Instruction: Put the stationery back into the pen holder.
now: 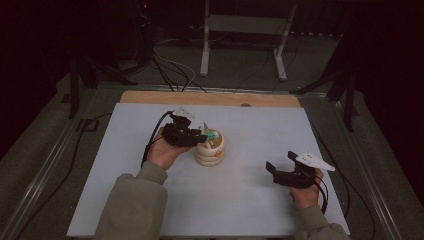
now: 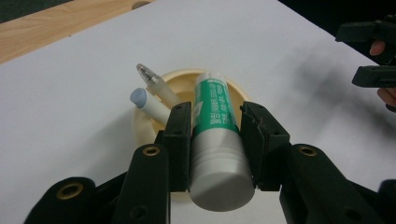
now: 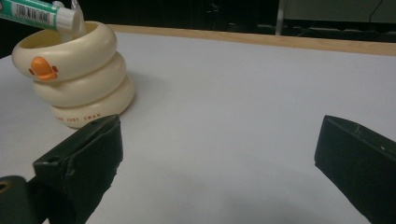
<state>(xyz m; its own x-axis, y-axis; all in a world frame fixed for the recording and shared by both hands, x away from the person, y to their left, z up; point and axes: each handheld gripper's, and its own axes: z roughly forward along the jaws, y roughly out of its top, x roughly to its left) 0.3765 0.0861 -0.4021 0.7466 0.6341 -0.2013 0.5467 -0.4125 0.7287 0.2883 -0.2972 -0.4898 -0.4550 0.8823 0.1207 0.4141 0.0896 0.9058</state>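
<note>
Glue stick (image 2: pixel 215 140) sits clamped between the left gripper (image 2: pixel 215 135) pads, its long axis running straight ahead from the jaws, green far end tipped into the cream holder (image 2: pixel 140 123) just beyond. Right gripper (image 3: pixel 217 163) waits well apart, jaws wide, nothing between them.

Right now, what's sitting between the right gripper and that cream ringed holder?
Nothing: in the right gripper view, bare white table runs from the open right gripper to the cream holder. The high view shows the same clear gap.
</note>
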